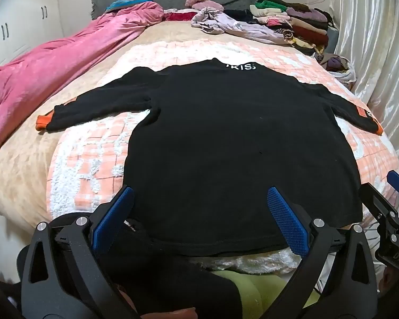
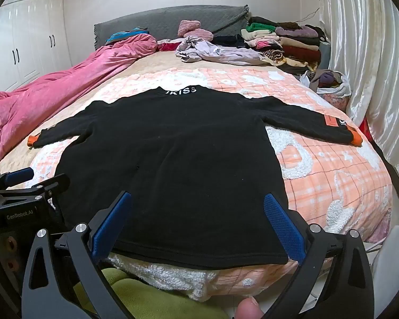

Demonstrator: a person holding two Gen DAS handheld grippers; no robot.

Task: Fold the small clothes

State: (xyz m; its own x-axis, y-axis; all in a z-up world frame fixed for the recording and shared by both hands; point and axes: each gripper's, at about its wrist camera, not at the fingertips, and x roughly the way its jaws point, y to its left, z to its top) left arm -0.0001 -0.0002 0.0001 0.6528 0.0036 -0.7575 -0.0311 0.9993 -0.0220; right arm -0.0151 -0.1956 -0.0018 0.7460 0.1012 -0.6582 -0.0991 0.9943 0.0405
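Bed (image 1: 21,180); black sweater (image 1: 226,138) hem behind both wide-spread, empty hand-held grippers (image 1: 199,212).

Pink quilt (image 1: 53,79) flanks one side, clothes pile (image 1: 292,24) crowds the headboard end.

Black top (image 2: 173,164) (orange cuffs); peach-white checked blanket (image 2: 332,175); blue fingers (image 1: 287,220).
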